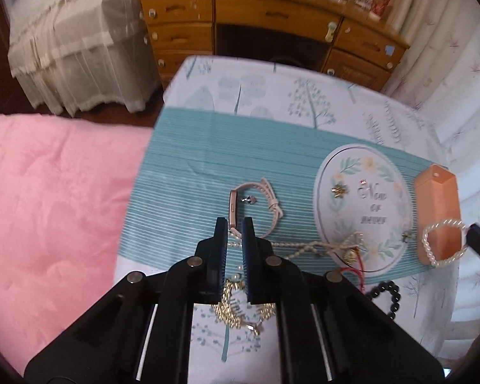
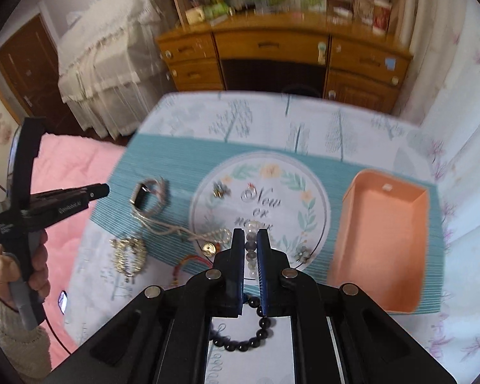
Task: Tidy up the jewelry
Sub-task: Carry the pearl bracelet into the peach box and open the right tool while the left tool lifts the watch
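Observation:
An open orange box (image 2: 380,243) stands on the right of a teal striped mat (image 2: 176,166). My right gripper (image 2: 250,233) is shut on a clear bead bracelet (image 2: 250,249), held left of the box; in the left wrist view the bracelet (image 1: 443,243) hangs in front of the box (image 1: 438,214). A black bead bracelet (image 2: 246,336) lies below it. My left gripper (image 1: 234,224) is narrowly open and empty above a pink watch (image 1: 249,204) and a pearl chain (image 1: 291,246). A gold necklace (image 1: 240,307) lies under it.
Small earrings (image 2: 220,190) lie on the mat's round floral print (image 2: 304,192). A red cord with a gold charm (image 2: 204,249) lies at the mat's front edge. A pink quilt (image 1: 54,211) is left of the table. A wooden dresser (image 1: 272,28) stands behind.

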Motion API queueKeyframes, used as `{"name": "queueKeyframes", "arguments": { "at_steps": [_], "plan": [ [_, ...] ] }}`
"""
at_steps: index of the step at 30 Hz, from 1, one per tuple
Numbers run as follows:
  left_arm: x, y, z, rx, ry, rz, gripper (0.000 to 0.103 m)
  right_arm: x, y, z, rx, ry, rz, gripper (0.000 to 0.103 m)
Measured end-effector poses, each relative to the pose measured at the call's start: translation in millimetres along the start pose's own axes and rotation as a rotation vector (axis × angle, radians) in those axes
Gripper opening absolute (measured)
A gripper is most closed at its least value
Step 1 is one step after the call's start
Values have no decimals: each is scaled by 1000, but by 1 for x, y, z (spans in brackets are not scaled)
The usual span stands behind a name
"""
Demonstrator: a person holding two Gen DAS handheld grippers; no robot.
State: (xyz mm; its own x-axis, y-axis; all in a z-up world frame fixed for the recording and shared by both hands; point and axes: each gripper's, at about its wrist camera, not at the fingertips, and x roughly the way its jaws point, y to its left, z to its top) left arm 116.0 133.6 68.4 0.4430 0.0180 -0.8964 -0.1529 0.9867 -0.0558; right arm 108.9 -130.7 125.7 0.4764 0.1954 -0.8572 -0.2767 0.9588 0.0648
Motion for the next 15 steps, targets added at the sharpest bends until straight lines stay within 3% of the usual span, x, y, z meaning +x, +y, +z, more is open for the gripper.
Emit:
{"name": "queueKeyframes", "arguments": {
  "at_steps": [8,15],
  "plan": [
    [-58,-20,-6,31,-44,3,7,-98,2,20,-32,-112,-35,7],
    [-77,-50,-4,76,-62,-6,7,-165,-31,37,-4,-188,-109,7]
  ]
}}
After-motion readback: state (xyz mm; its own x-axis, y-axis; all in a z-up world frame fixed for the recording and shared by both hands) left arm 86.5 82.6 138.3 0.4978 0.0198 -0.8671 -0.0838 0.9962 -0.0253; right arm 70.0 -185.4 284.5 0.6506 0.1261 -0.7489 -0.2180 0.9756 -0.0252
